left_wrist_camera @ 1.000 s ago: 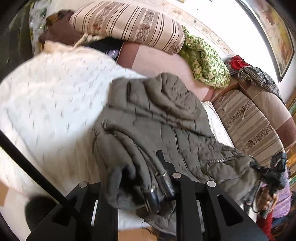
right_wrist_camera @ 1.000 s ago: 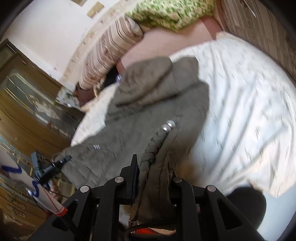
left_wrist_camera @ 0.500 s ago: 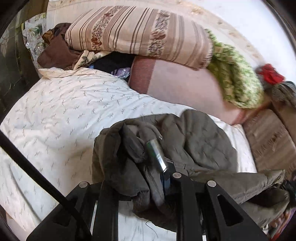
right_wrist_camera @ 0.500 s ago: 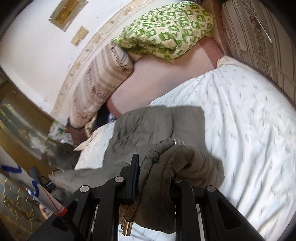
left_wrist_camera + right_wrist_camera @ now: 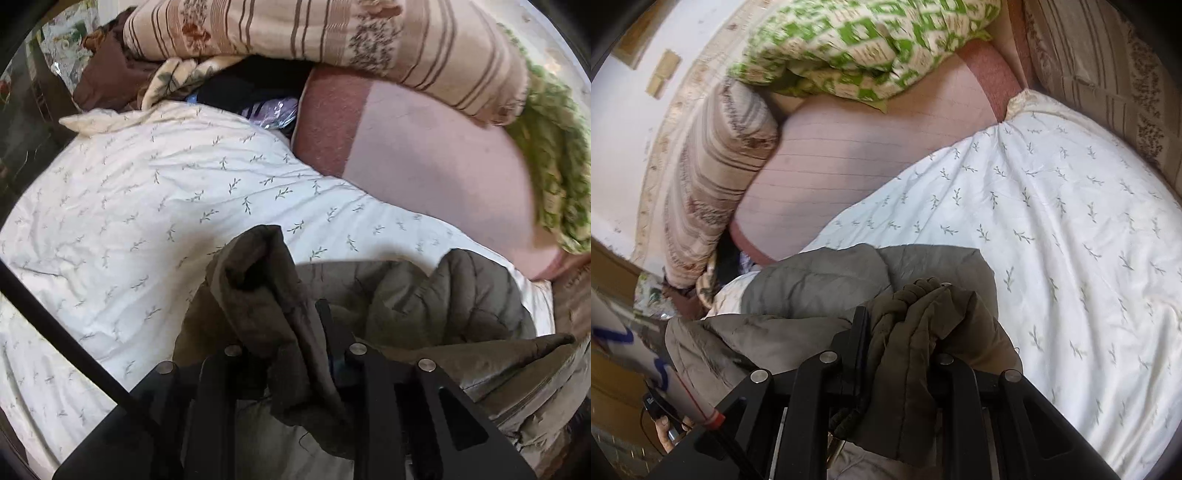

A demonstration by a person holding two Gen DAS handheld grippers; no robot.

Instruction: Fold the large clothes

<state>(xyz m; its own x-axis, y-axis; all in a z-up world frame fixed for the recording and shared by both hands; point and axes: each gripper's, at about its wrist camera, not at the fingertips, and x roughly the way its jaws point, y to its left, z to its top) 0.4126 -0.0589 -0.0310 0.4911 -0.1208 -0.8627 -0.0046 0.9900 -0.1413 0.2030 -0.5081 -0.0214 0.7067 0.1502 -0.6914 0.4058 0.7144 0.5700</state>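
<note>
The bed's white leaf-print sheet point(image 5: 155, 206) spreads wide ahead of both pairs of fingers, giving a flat, bare place for folding. Beyond it, well clear of the fingers, bedding is stacked against the wall: a striped cushion point(image 5: 332, 40), a pink blanket roll point(image 5: 424, 155) and a green patterned quilt point(image 5: 857, 44), seemingly pushed back to leave room.

The olive quilted jacket point(image 5: 461, 302) lies on the sheet right under and between the two tools, part of it doubled over itself, so I judge a fold is being carried across.

The left gripper point(image 5: 280, 332) has a thick bunch of jacket cloth between its fingers; its jaws are opening slightly, though the fabric looks wedged there, likely about to be laid down.

The right gripper point(image 5: 901, 332) is nearly closed, pinching a gathered edge that humps up over its fingertips, keeping that side aligned.
</note>
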